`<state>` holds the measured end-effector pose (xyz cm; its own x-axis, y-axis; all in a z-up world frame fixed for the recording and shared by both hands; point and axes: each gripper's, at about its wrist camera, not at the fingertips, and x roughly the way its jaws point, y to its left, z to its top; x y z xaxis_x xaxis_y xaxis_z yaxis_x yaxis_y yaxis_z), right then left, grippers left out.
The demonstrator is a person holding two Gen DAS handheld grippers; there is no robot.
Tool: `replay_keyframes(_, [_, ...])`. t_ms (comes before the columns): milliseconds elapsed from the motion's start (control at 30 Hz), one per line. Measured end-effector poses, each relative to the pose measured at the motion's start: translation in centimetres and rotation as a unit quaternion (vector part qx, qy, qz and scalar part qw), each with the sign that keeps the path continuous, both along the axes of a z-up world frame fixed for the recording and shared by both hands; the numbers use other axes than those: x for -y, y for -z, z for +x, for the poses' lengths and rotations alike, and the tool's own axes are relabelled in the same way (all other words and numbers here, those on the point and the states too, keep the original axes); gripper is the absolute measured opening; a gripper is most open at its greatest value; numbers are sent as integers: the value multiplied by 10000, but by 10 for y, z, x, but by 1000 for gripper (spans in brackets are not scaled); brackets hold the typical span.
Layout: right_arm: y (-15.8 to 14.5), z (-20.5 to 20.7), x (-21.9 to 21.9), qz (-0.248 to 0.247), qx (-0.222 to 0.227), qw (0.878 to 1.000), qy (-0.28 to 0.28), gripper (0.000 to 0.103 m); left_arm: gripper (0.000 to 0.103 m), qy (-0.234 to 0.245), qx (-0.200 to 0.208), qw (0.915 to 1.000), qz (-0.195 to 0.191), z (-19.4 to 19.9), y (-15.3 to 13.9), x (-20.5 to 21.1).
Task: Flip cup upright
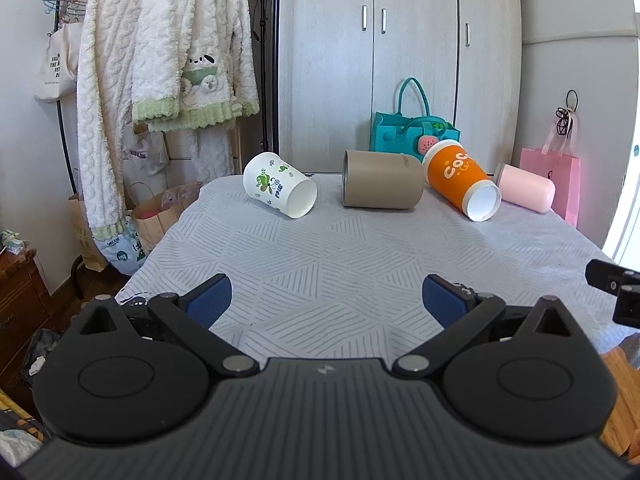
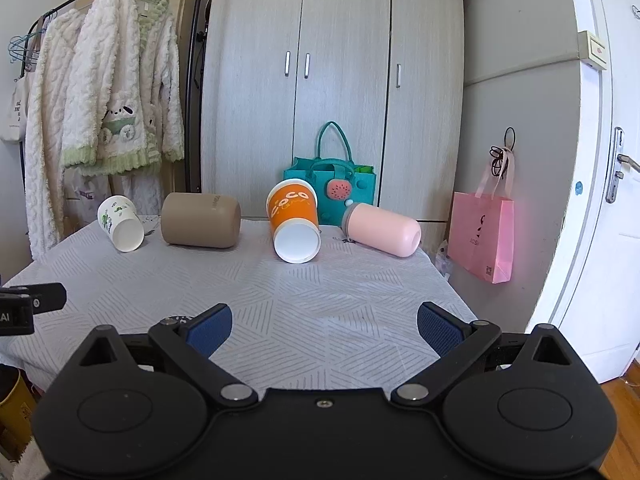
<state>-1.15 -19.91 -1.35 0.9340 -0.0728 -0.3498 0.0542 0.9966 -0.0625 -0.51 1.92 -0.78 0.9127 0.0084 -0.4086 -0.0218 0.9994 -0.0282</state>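
Several cups lie on their sides along the far edge of the table: a white cup with green print (image 1: 280, 189) (image 2: 120, 229), a tan cup (image 1: 382, 185) (image 2: 201, 220), an orange paper cup (image 1: 462, 179) (image 2: 295, 221) with its mouth toward me, and a pink cup (image 1: 526, 188) (image 2: 383, 230). My left gripper (image 1: 326, 300) is open and empty above the near part of the table. My right gripper (image 2: 325, 330) is open and empty, also near the front edge, well short of the cups.
The table carries a grey patterned cloth (image 1: 340, 256) (image 2: 280, 288). Behind it stand a wardrobe (image 2: 304, 80), a teal bag (image 2: 332, 184) and a pink bag (image 2: 482, 236). A clothes rack with robes (image 1: 160, 60) is at the left, paper bags (image 1: 156, 216) below it.
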Motion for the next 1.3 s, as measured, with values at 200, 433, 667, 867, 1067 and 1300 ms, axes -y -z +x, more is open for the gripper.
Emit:
replay_keyframes(200, [0,2,1,-3,-6,10000,68,101,103,-45,10,10000,-26,-1,1,-3])
replay_keyframes(433, [3,3,8,29,-33,9998,185,101,103,-60,13,10000,-4,-2,1,-3])
replay_keyframes(667, [3,3,8,21,-47,9998,205,101,103,-60,10,10000,-19,-3,1,-4])
replay_keyframes(867, [5,3,8,16,-69,9998,186,101,103,-37,-60,10000,-56,-1,3,-3])
replay_keyframes(1067, [6,3,6,-1,-78,9998,173,101,103,-8,-78,10000,-23,-3,3,-1])
replay_keyframes(1300, [6,2,4,-48,-78,9998,182,101,103,-1,-82,10000,27,-4,1,0])
